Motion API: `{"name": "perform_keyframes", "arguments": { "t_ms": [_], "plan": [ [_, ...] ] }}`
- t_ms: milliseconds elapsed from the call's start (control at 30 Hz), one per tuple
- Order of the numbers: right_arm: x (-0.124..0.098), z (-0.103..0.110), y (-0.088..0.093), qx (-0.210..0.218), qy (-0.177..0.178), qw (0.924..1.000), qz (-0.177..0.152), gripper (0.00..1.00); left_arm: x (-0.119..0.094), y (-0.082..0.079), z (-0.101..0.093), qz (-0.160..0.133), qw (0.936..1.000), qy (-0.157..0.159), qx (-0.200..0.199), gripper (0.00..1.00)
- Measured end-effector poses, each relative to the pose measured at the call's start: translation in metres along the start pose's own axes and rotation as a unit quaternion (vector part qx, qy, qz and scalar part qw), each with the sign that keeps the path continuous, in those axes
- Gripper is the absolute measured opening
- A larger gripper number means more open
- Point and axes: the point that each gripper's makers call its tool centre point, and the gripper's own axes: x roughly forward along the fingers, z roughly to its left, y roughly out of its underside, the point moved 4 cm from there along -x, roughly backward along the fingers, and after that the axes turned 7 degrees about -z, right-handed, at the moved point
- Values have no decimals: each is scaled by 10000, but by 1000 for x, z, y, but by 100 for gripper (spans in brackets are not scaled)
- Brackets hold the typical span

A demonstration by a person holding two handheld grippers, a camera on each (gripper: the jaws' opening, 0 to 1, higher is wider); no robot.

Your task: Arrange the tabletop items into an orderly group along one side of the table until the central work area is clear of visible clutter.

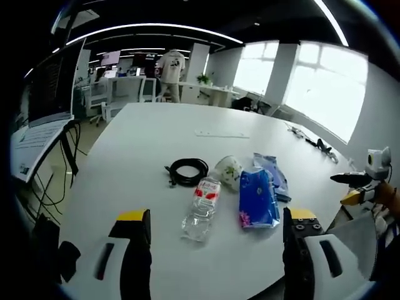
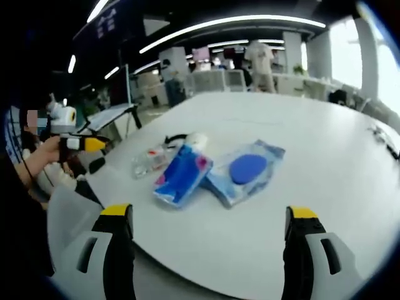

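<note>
On the white table (image 1: 144, 144) a small group lies close together: a coiled black cable (image 1: 187, 170), a clear plastic bottle (image 1: 203, 209) with a red label lying on its side, a white patterned cup (image 1: 229, 170), a blue tissue pack (image 1: 257, 198) and a clear pouch (image 1: 272, 175) with blue contents. My left gripper (image 1: 218, 215) is open just short of the bottle, holding nothing. My right gripper (image 2: 209, 211) is open at the table's edge, short of the tissue pack (image 2: 181, 175) and pouch (image 2: 244, 170). The bottle (image 2: 150, 161), cup (image 2: 197, 140) and cable (image 2: 175, 139) lie behind them.
A thin white strip (image 1: 222, 134) lies farther back on the table, and dark cables (image 1: 319, 145) rest near its right edge. The right gripper (image 1: 359, 187) shows at the right, the left gripper (image 2: 81, 144) in a hand at the left. A person (image 1: 170, 74) stands among distant desks.
</note>
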Motion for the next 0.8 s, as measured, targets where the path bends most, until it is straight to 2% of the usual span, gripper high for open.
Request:
{"name": "perform_keyframes", "arguments": {
  "t_ms": [233,300,400,533,800],
  "plan": [
    [6,-2,1,-10,-57,10000,36,100,15,8,-4,114,9998,140,90,84],
    [6,-4,1,-25,-52,10000,68,100,20,11,-6,178,9992,260,229,85],
    [7,-6,1,-33,-38,10000,85,99,25,12,-7,245,9982,241,486,85],
    [10,-7,1,-25,-30,10000,70,100,35,10,-9,196,9982,370,438,85],
    [20,-4,4,30,-34,10000,58,100,54,7,-7,204,9981,428,392,83]
  ]
}}
